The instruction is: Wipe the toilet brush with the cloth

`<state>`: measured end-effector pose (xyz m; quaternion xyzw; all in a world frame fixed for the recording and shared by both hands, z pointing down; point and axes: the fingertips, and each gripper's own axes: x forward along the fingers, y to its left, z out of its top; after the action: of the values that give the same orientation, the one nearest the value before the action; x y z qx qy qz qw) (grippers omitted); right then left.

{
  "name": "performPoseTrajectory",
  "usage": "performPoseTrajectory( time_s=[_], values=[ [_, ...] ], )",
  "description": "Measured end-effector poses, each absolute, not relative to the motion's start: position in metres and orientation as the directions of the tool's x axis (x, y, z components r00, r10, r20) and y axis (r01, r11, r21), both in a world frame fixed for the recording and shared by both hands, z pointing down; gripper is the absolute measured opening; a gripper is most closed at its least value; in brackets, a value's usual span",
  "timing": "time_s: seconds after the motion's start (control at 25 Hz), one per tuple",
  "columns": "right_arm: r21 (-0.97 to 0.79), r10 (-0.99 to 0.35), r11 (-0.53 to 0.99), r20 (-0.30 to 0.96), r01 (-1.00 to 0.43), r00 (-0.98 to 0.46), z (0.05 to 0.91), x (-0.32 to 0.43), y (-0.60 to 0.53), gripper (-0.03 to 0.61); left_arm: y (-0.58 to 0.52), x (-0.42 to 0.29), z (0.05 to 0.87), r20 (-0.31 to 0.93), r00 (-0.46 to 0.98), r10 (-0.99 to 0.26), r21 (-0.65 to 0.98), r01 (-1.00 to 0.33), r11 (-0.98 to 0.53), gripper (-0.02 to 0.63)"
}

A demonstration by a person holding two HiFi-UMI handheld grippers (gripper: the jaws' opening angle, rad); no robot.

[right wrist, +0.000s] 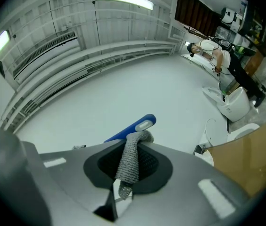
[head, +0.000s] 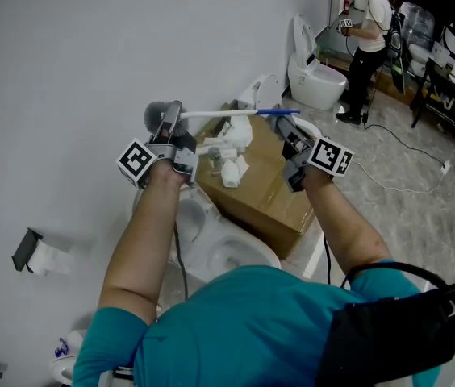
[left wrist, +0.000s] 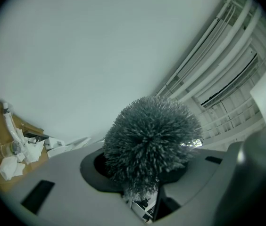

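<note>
So, the toilet brush [head: 211,114] is held up in the air, lying roughly level across the head view. The bristle head is at the left, the white shaft runs right, and the blue handle tip is at the far right. The left tongs [head: 171,131] are clenched on it right by the bristles. In the left gripper view the round bristle ball fills the gap between the jaws. The right tongs [head: 290,135] are clamped on a strip of grey cloth [right wrist: 129,157], which is draped up against the blue tip [right wrist: 137,125].

The next wipe looks to hinge on one thing: the brush's long axis runs from the right tongs straight across to the left ones. So the cloth would probably need to be dragged leftwards along the shaft, and that bare stretch is nearest the right hand.

Whether the cloth is wrapped round the handle or just resting on it can't be made out. The exact spot where the left jaws bite is hidden behind the bristles. The cloth itself is barely seen from the head view.
</note>
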<state>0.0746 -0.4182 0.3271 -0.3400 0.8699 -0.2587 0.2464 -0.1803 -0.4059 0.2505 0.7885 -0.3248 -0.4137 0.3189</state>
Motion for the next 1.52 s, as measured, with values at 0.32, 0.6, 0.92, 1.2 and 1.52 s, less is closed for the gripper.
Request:
performPoseTrajectory(
  time_s=[0.32,0.6,0.92,1.2,1.52],
  values=[
    [-0.62,-0.732,0.625,-0.253,-0.475,-0.633,0.329,0.084,-0.423,0.018,-0.407,-0.181,0.252,-0.443,0.446,-0.777,0.78,-0.236,-0.58,0.163],
    [-0.63,-0.75,0.608,-0.258,-0.483,-0.609,0.329,0.097,-0.427,0.019,-0.406,-0.185,0.252,-0.445,0.44,-0.78,0.781,-0.236,-0.579,0.164],
    [-0.623,-0.78,0.588,-0.266,-0.516,-0.566,0.325,0.133,-0.426,0.018,-0.4,-0.202,0.263,-0.426,0.424,-0.799,0.79,-0.255,-0.557,0.163],
    [-0.511,-0.777,0.595,-0.164,-0.621,-0.608,0.341,0.157,-0.401,0.018,-0.37,-0.238,0.294,-0.362,0.445,-0.819,0.735,-0.404,-0.544,0.161],
    [-0.415,-0.675,0.658,0.042,-0.628,-0.736,0.413,0.102,-0.355,0.018,-0.33,-0.272,0.339,-0.188,0.474,-0.86,0.586,-0.649,-0.486,0.161]
  ],
)
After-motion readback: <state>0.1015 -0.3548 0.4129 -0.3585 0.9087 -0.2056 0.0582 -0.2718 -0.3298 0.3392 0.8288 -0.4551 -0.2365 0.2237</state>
